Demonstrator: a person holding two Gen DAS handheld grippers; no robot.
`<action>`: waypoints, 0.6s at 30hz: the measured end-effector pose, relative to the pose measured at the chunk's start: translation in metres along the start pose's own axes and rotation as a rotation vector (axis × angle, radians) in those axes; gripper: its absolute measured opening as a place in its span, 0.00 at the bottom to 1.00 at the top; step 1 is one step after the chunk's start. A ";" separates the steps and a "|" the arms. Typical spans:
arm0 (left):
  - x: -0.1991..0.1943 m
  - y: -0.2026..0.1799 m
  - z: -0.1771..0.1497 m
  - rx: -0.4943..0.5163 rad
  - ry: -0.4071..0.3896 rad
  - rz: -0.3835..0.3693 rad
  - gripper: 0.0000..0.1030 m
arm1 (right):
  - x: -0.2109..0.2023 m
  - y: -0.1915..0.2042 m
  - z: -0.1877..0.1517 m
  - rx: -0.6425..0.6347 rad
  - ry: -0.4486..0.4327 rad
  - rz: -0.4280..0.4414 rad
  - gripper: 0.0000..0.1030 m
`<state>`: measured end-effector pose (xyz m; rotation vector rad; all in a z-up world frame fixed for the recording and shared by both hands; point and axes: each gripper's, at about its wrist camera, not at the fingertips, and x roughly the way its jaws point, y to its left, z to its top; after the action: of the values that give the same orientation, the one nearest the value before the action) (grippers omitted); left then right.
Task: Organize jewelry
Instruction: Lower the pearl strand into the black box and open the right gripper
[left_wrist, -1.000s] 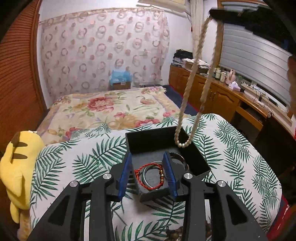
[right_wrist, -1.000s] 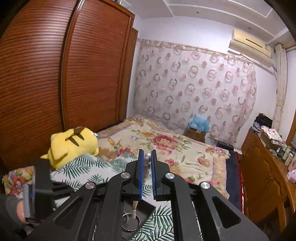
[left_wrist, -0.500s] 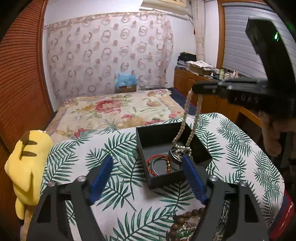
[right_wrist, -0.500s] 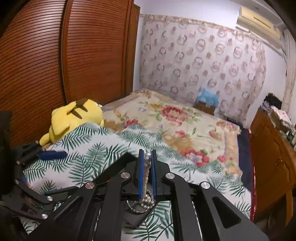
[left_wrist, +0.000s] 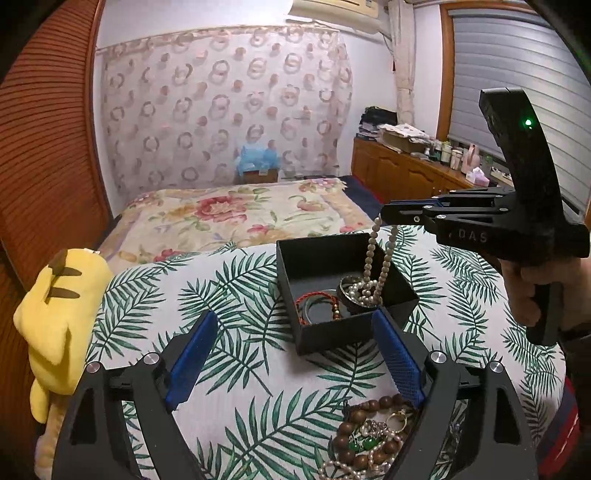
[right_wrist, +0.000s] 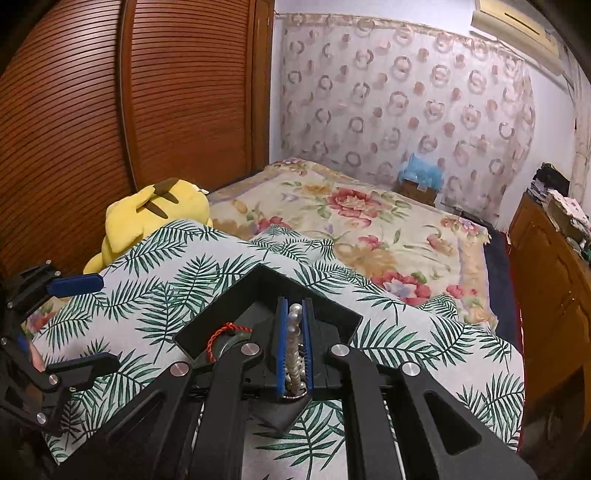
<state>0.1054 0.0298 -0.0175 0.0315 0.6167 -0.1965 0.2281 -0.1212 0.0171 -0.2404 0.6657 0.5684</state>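
A black open box (left_wrist: 291, 275) sits on the leaf-print cloth (left_wrist: 240, 369) and holds a red cord bracelet (left_wrist: 314, 296), dark bangles and a metal ring. My right gripper (left_wrist: 386, 216) is shut on a pearl necklace (left_wrist: 369, 258) that hangs into the box, its lower end piled on the ring. In the right wrist view the pearls (right_wrist: 294, 332) sit between the shut blue pads above the box (right_wrist: 258, 291). My left gripper (left_wrist: 293, 354) is open and empty, just in front of the box.
A pile of loose jewelry (left_wrist: 369, 435) with brown beads, pearls and a green stone lies near my left gripper's right finger. A yellow plush toy (left_wrist: 59, 314) lies at the left edge. A floral bed (left_wrist: 240, 214) is behind, a wooden cabinet (left_wrist: 399, 173) to the right.
My left gripper has opened wide and drawn back from the box. My right gripper has come down with the pearl necklace, whose lower end now rests inside the box.
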 end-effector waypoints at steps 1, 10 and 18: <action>-0.001 0.000 -0.001 -0.002 0.000 0.001 0.80 | -0.001 0.000 0.000 0.000 -0.001 0.001 0.09; -0.008 -0.003 -0.003 -0.008 -0.006 -0.001 0.80 | -0.011 0.003 -0.004 0.012 -0.029 -0.006 0.18; -0.014 -0.006 -0.007 -0.011 -0.005 0.002 0.80 | -0.041 0.010 -0.017 0.037 -0.079 -0.016 0.30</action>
<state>0.0895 0.0271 -0.0150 0.0211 0.6130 -0.1915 0.1871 -0.1364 0.0306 -0.1883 0.5971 0.5469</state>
